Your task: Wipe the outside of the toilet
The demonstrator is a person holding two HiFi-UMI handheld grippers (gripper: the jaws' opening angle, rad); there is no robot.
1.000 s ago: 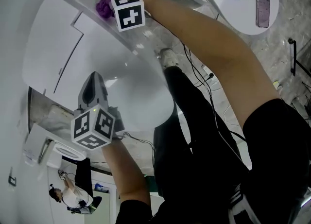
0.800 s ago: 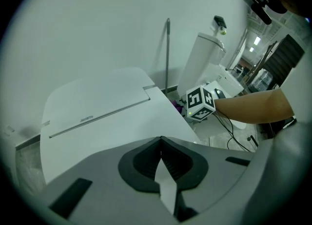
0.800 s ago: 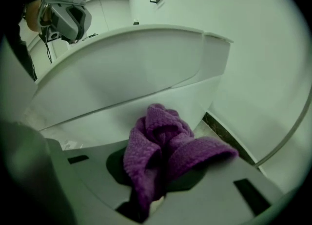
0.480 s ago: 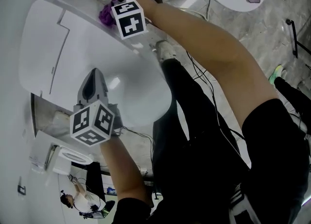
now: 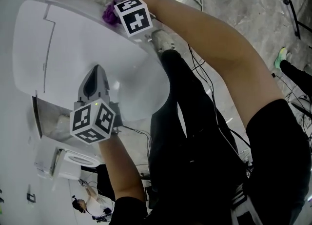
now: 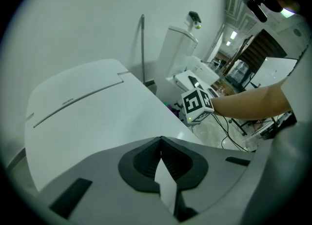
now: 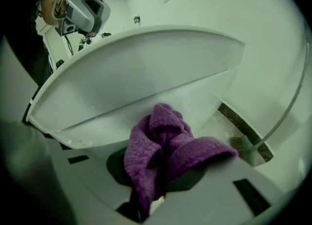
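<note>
the toilet (image 5: 73, 38) is a hard, glossy white shell with its lid down. it looks fixed and slick, so it should take firm pressure without shifting, and a damp pass will likely slide easily over it. the purple cloth (image 7: 161, 146) is the opposite: a soft, light, limp knit that bunches up and keeps no shape of its own. it seems best gripped as it is now, by a gathered fold, with a fat wad left sticking out past the tips to meet the porcelain.

the right claw (image 5: 119, 9) is clenched on that cloth. it holds it at the toilet's side, just under the overhanging rim of the lid. whether the wad actually presses on the wall there i cannot tell.

the left claw (image 6: 161, 143) is pinched together with nothing in it. it hovers low over the flat lid, its tips aimed toward the back of the toilet.

count: one toilet under the claws, one cloth, two claws.
</note>
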